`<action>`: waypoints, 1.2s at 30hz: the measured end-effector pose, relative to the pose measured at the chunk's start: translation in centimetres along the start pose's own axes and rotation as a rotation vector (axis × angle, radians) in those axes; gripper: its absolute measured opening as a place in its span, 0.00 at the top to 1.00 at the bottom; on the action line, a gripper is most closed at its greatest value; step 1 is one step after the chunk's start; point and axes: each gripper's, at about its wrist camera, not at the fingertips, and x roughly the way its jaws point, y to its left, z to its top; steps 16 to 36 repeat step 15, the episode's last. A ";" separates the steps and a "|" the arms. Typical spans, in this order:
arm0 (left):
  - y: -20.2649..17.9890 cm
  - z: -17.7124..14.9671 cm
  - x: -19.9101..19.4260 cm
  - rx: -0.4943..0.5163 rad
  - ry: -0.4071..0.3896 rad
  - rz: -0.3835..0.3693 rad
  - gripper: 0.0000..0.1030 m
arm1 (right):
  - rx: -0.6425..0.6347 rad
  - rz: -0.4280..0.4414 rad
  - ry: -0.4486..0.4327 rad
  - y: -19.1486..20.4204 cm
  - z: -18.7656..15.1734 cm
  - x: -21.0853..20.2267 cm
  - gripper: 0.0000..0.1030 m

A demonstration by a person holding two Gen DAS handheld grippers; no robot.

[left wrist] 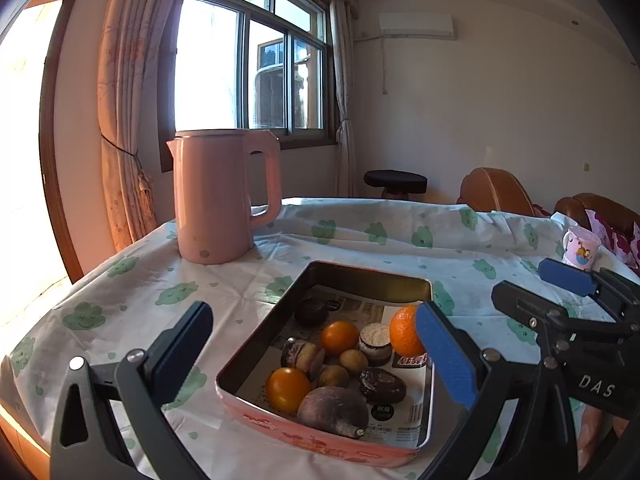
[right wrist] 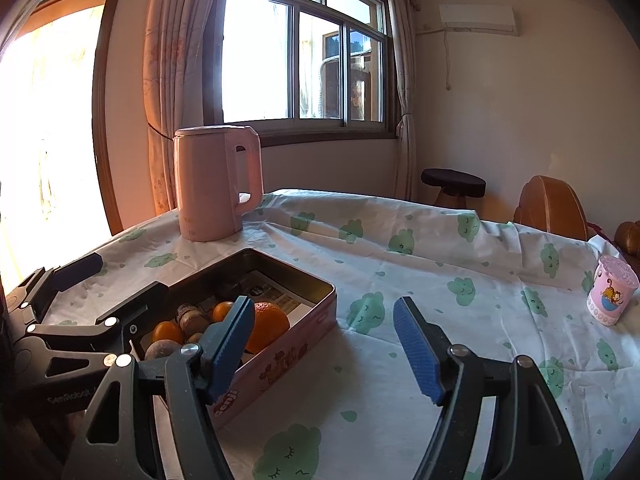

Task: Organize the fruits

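Both claws stand open and empty above the desk [right wrist: 400, 280]: the left claw [left wrist: 316, 344] frames the pink tin [left wrist: 320, 438], the right claw [right wrist: 324, 344] beside it. In the tin lie an orange [left wrist: 402, 334], smaller fruits and dark lumps too blurred to name.

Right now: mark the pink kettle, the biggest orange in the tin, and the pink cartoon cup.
pink kettle [left wrist: 208, 204], left wrist view, body side
biggest orange [right wrist: 269, 327], right wrist view, front skin
pink cartoon cup [right wrist: 610, 294], right wrist view, printed wall
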 end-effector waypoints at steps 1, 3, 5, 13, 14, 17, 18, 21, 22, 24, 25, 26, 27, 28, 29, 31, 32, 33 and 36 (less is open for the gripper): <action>0.1 0.0 0.0 -0.003 0.001 0.000 0.00 | -0.001 0.000 0.001 0.0 0.0 0.0 0.29; 0.3 0.0 0.1 -0.015 0.008 0.000 0.00 | -0.003 -0.002 0.003 0.0 -0.1 0.0 0.29; 0.4 -0.1 0.4 -0.021 0.018 -0.003 0.00 | -0.003 -0.002 0.006 0.0 -0.2 0.1 0.29; 0.0 -0.3 0.3 0.000 0.018 -0.007 0.00 | 0.004 -0.015 0.014 -0.7 -0.7 0.1 0.29; -0.1 -0.3 0.2 0.002 0.014 -0.010 0.00 | 0.006 -0.018 0.019 -1.0 -0.7 0.2 0.29; -0.1 -0.2 0.2 0.002 0.013 -0.012 0.00 | 0.007 -0.024 0.028 -1.2 -0.7 0.3 0.29; -0.1 -0.2 0.2 0.002 0.013 -0.012 0.00 | 0.007 -0.024 0.028 -1.2 -0.7 0.3 0.29; -0.1 -0.2 0.2 0.002 0.013 -0.012 0.00 | 0.007 -0.024 0.028 -1.2 -0.7 0.3 0.29; -0.1 -0.2 0.2 0.002 0.013 -0.012 0.00 | 0.007 -0.024 0.028 -1.2 -0.7 0.3 0.29; -0.1 -0.2 0.2 0.002 0.013 -0.012 0.00 | 0.007 -0.024 0.028 -1.2 -0.7 0.3 0.29; -0.1 -0.2 0.2 0.002 0.013 -0.012 0.00 | 0.007 -0.024 0.028 -1.2 -0.7 0.3 0.29; -0.1 -0.2 0.2 0.002 0.013 -0.012 0.00 | 0.007 -0.024 0.028 -1.2 -0.7 0.3 0.29; -0.1 -0.2 0.2 0.002 0.013 -0.012 0.00 | 0.007 -0.024 0.028 -1.2 -0.7 0.3 0.29; -0.1 -0.2 0.2 0.002 0.013 -0.012 0.00 | 0.007 -0.024 0.028 -1.2 -0.7 0.3 0.29; -0.1 -0.2 0.2 0.002 0.013 -0.012 0.00 | 0.007 -0.024 0.028 -1.2 -0.7 0.3 0.29; -0.1 -0.2 0.2 0.002 0.013 -0.012 0.00 | 0.007 -0.024 0.028 -1.2 -0.7 0.3 0.29; -0.1 -0.2 0.2 0.002 0.013 -0.012 0.00 | 0.007 -0.024 0.028 -1.2 -0.7 0.3 0.29; -0.1 -0.2 0.2 0.002 0.013 -0.012 0.00 | 0.007 -0.024 0.028 -1.2 -0.7 0.3 0.29; -0.1 -0.2 0.2 0.002 0.013 -0.012 0.00 | 0.007 -0.024 0.028 -1.2 -0.7 0.3 0.29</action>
